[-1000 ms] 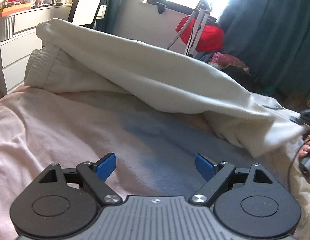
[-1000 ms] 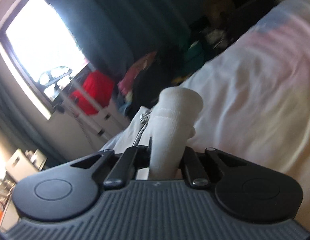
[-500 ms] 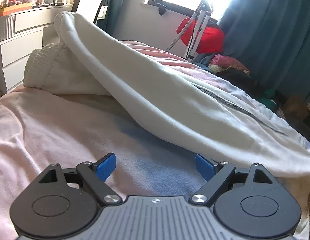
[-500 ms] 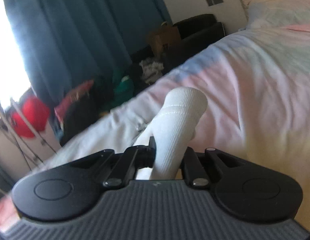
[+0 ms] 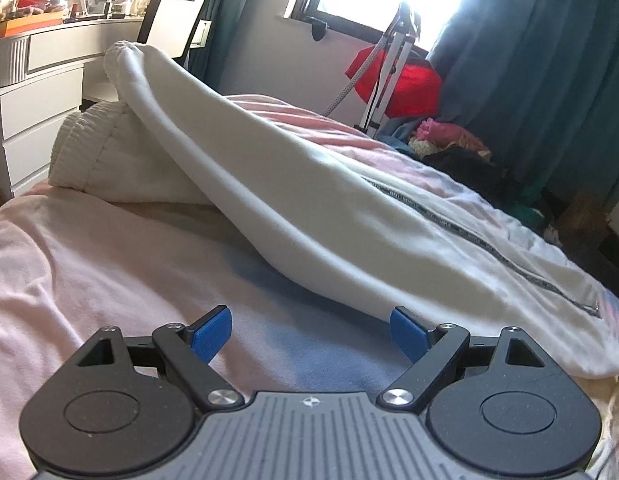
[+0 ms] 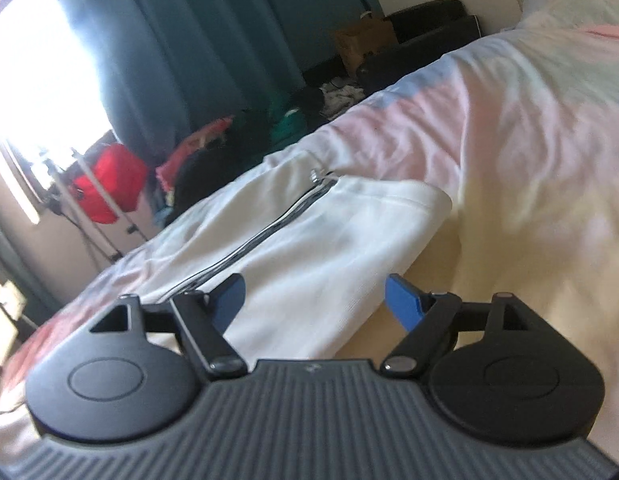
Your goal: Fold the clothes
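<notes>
Jacket [image 6: 317,248] on bed [image 6: 529,120], between opening right claw [image 6: 313,300] pads, unclamped; left claw [image 5: 309,330] apart, empty.

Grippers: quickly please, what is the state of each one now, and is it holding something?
Left gripper: open, holding nothing.
Right gripper: jaws opening, the white jacket lies between them, not gripped.

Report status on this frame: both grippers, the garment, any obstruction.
Left gripper open, empty, over the bedspread. Right gripper jaws opening, pads off the white zip-up jacket lying between them. Nothing in the way.
</notes>
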A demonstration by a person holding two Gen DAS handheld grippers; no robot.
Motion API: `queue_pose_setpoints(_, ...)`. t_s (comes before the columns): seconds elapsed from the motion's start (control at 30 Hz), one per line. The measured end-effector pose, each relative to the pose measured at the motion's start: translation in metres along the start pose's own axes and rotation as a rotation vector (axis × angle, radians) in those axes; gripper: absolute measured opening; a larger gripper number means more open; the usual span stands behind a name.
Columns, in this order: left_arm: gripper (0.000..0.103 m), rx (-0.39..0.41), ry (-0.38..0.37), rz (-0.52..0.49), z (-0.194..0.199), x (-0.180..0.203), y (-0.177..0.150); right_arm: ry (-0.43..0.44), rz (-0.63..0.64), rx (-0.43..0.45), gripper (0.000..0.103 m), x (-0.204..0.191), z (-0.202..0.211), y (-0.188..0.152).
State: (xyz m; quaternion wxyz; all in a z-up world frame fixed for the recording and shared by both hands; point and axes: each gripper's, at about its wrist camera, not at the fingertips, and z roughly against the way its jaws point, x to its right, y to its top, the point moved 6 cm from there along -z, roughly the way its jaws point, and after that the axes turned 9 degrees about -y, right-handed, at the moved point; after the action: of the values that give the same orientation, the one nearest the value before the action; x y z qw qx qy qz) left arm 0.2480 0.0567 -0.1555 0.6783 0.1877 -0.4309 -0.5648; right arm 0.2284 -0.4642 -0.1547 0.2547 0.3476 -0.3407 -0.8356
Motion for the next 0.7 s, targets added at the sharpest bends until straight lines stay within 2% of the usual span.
queue_pose_setpoints(0.1, 0.088, 0.017, 0.006, 0.006, 0.009, -0.003, 0.003, 0.055, -0.019, -0.020, 0.080, -0.012, 0.032, -0.016)
queue_pose_setpoints(0.2, 0.088, 0.020, 0.025, 0.039, 0.015, -0.014, 0.007, 0.108, 0.025, -0.046, 0.080, -0.035, 0.068, -0.032)
queue_pose_setpoints(0.3, 0.088, 0.005, 0.094, 0.082, 0.013, -0.036, 0.010, 0.177, 0.055, -0.050, 0.080, -0.058, 0.108, -0.051)
queue_pose_setpoints(0.4, 0.088, 0.003, 0.196, 0.111, 0.005, -0.066, 0.020, 0.243, 0.068, -0.052, 0.080, -0.074, 0.138, -0.074)
queue_pose_setpoints(0.5, 0.087, 0.011, 0.254, 0.212, -0.007, -0.105, 0.036, 0.269, 0.107, -0.059, 0.080, -0.085, 0.151, -0.098)
queue_pose_setpoints(0.6, 0.087, 0.074, 0.267, 0.319, -0.017, -0.143, 0.055, 0.277, 0.160, -0.087, 0.080, -0.094, 0.142, -0.115)
queue_pose_setpoints(0.7, 0.088, 0.161, 0.280, 0.369, -0.027, -0.169, 0.069, 0.293, 0.119, -0.135, 0.080, -0.094, 0.121, -0.122)
